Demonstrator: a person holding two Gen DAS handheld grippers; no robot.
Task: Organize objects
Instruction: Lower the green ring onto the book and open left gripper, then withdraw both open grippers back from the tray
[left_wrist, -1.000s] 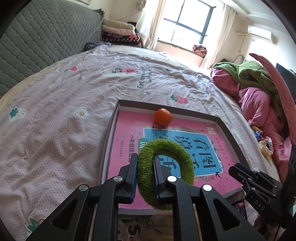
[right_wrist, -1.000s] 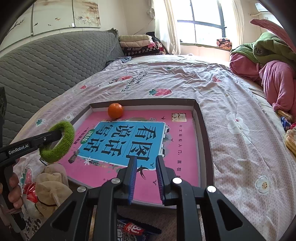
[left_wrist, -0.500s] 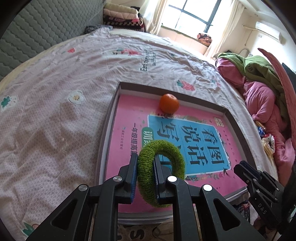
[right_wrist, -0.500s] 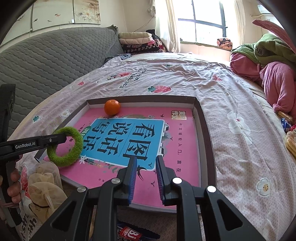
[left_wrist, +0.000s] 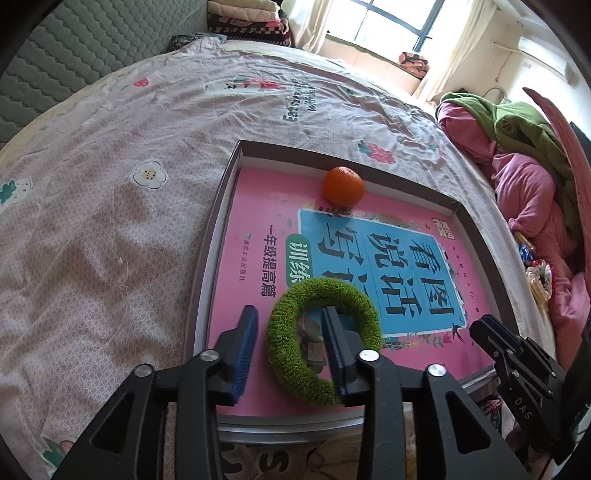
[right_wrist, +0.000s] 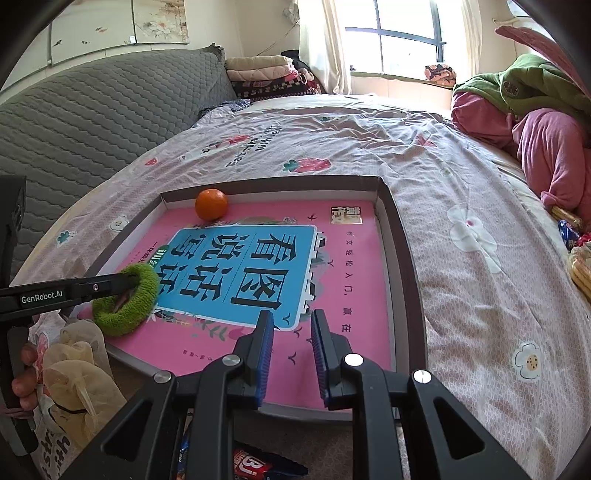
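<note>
From the left wrist, the left gripper (left_wrist: 290, 345) has just been opening: its fingers stand apart around one side of the green fuzzy ring (left_wrist: 324, 336), the right finger through the hole, the left finger clear of it. The ring seems to rest on the pink book (left_wrist: 373, 254) inside the shallow box (left_wrist: 218, 236), near its front edge. A tangerine (left_wrist: 343, 185) sits by the far wall. From the right wrist, the right gripper (right_wrist: 291, 349) hangs over the book, fingers drawn close with nothing between them.
</note>
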